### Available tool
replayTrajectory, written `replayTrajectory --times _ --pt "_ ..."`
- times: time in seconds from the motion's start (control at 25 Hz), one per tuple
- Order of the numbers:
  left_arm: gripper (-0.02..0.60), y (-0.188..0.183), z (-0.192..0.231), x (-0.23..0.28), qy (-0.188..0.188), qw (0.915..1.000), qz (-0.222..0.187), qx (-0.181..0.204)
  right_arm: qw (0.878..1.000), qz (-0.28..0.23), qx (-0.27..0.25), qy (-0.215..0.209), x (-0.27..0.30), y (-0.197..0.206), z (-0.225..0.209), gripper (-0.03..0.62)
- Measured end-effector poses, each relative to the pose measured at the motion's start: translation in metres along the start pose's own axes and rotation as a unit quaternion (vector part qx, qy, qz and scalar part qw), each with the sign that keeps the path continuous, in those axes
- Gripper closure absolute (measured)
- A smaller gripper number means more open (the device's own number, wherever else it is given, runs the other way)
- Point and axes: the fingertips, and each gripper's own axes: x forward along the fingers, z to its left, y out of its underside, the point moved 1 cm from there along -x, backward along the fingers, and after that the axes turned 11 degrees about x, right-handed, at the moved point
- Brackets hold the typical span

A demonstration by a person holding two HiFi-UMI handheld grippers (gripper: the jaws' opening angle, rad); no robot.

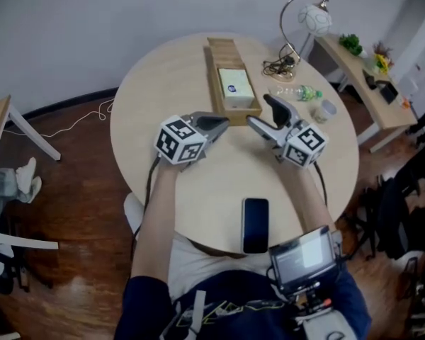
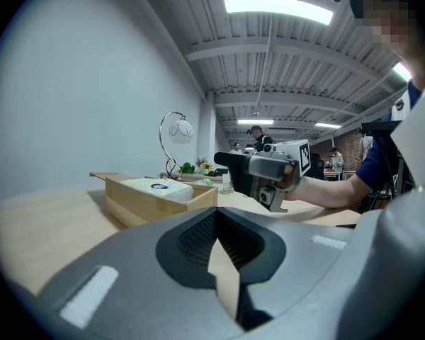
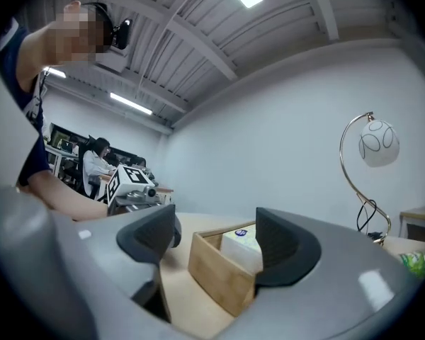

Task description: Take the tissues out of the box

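Box (image 1: pixel 213 91) (tissues (image 1: pixel 236 87) inside) — long axis points toward wall (image 1: pixel 127 13).

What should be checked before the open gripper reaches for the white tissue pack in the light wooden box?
1. Light wooden box open on top: ok.
2. White tissue pack exposed and lying inside it: ok.
3. Right gripper jaws apart with nothing held: ok.
4. Right gripper aimed at the box: ok; the box shows between its jaws.
5. Left gripper steadying the box: cannot tell; its jaws are shut and empty, tip near the box's near corner.
6. Black phone out of the way: ok; it lies near the person.
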Motion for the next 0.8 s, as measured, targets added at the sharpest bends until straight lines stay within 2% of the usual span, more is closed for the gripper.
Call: replayTrajectory --times 0.12,0.2,0.28,0.32,0.36,0.48,0.6,0.72,0.8 --pt "0.577 0.001 0.001 0.000 0.000 1.0000 -0.001 -0.001 0.999 0.040 -0.009 -0.013 0.014 0.000 -0.006 0.288" --pt "0.577 0.001 0.001 -0.001 0.000 1.0000 0.000 -0.002 0.998 0.055 -0.016 -0.011 0.024 -0.001 -0.014 0.292" --pt "0.577 0.001 0.002 -0.001 -0.001 1.0000 0.000 -0.002 0.998 0.059 -0.013 -0.005 0.035 -0.004 -0.023 0.256" --pt "0.577 0.001 0.002 -0.001 -0.001 1.0000 0.000 -0.002 0.998 0.061 -0.008 -0.005 0.041 -0.006 -0.027 0.190" --pt "0.578 0.001 0.003 -0.001 -0.002 1.0000 0.000 -0.002 0.998 0.066 -0.004 -0.005 0.047 -0.007 -0.031 0.158" --pt "0.577 0.001 0.003 0.000 -0.005 1.0000 0.001 -0.003 0.993 0.113 -0.025 0.000 0.061 -0.001 -0.047 0.159" --pt "0.577 0.002 0.004 0.001 -0.006 1.0000 0.000 -0.003 0.979 0.183 -0.088 -0.007 0.071 0.010 -0.061 0.161" --pt "0.577 0.001 0.005 0.001 -0.006 1.0000 0.000 -0.003 0.955 0.255 -0.145 -0.034 0.079 0.019 -0.062 0.163" --pt "0.578 0.002 0.005 0.001 -0.006 1.0000 0.001 -0.004 0.941 0.290 -0.166 -0.050 0.085 0.026 -0.065 0.163"
